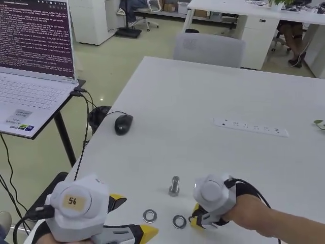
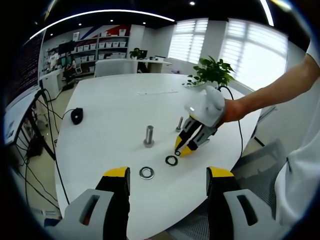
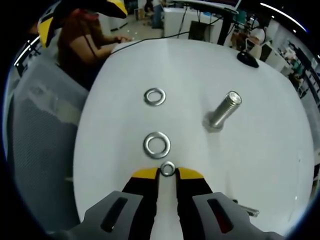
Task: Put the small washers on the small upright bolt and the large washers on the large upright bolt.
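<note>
On a white tabletop [image 1: 203,112] we hold a pair of tongs in each hand. The right tongs [image 3: 167,174] are closed to a narrow slit, and a small washer [image 3: 167,169] sits pinched between their yellow tips, low over the near part of the tabletop. Just beyond the tips lies a large washer [image 3: 157,145] and, farther off, a second large washer [image 3: 155,96], both flat and untouched. The large bolt [image 3: 222,112] stands upright a little farther in. The small bolt [image 2: 180,124] stands upright to its right, just behind the right tongs in the left gripper view. The left tongs [image 2: 169,175] are spread wide and hold nothing, hovering at the near left edge. The step in hand looks like carrying the small washer to the small bolt. To do it well, we judge we should hold the pinch firm, bring the washer level over the bolt's tip, centre the hole on the thread, and let go only once it has started down, so it neither skids off nor tips the bolt.
</note>
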A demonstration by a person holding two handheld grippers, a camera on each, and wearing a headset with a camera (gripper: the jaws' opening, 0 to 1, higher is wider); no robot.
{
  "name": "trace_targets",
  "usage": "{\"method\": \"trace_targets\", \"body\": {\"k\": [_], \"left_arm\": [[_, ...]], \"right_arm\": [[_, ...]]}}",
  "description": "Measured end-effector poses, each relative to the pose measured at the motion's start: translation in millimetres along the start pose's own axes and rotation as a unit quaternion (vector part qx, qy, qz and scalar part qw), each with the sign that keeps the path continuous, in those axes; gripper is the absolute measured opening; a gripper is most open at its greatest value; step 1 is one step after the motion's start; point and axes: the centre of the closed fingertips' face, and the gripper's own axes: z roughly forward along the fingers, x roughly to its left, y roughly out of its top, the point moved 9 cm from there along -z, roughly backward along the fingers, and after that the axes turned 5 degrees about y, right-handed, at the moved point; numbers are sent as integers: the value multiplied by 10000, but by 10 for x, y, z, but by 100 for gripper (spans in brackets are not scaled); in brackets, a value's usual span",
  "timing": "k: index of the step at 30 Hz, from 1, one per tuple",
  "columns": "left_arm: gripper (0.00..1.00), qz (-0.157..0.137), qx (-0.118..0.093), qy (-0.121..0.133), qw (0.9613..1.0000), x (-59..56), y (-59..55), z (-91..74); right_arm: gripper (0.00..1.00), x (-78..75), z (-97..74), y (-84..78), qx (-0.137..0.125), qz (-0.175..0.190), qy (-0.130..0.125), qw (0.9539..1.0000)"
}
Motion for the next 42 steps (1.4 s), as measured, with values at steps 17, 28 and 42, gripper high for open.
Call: {"method": "trace_targets", "body": {"k": [17,28,42], "left_arm": [[61,-17,-3,-1,10000,1,-12,-2],[61,-26,4,-18,10000,-17,-14,24],[61,-22,2,34,10000,29,-4,-14]], "right_arm": [[18,-38,-9,38,281,-590,396,9971],[14,-34,3,66,364,-808,484,9949],[13,5,-46,-73,-60,-117,212,9997]]}}
